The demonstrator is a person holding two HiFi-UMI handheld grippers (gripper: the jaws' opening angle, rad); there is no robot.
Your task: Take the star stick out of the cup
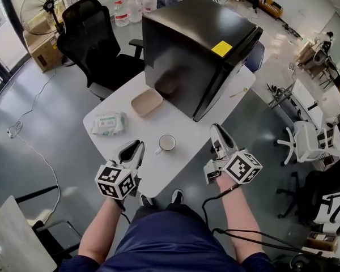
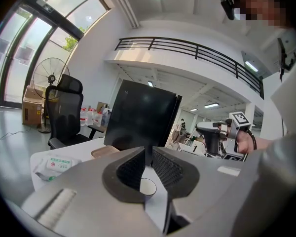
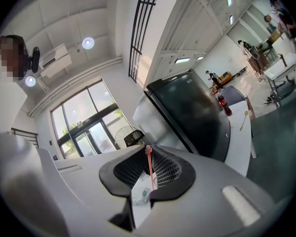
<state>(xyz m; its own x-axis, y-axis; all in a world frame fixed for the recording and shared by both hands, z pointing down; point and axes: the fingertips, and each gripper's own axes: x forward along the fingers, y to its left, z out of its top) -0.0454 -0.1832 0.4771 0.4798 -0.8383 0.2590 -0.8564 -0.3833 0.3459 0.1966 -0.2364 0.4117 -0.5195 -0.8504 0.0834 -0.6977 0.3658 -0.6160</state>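
Bright open office all round, with a white table (image 1: 184, 132) in the middle of it and a person standing at its near edge, a claw in each hand. A big black cabinet (image 1: 198, 44) takes up the far right of the table. Just left of it lies a shallow beige tray (image 1: 147, 102), and further left a packet of wipes (image 1: 108, 123). A black office chair (image 1: 93, 44) stands beyond the table on the left.

The cup (image 1: 166, 144) sits near the table's near edge, between the two claws and touching neither. From above its pale inside looks bare.

The right claw (image 1: 218, 130) hangs to the right of the cup. Its own view shows it pinched onto the star stick (image 3: 150, 167), a thin red rod running up between the ribbed pads (image 3: 165, 168). I cannot make out the star end.

The left claw (image 1: 137, 147) sits left of the cup, pointing toward it. It is drawn in to a narrow slit with nothing held, and the cup's rim shows through that slit in its own view.
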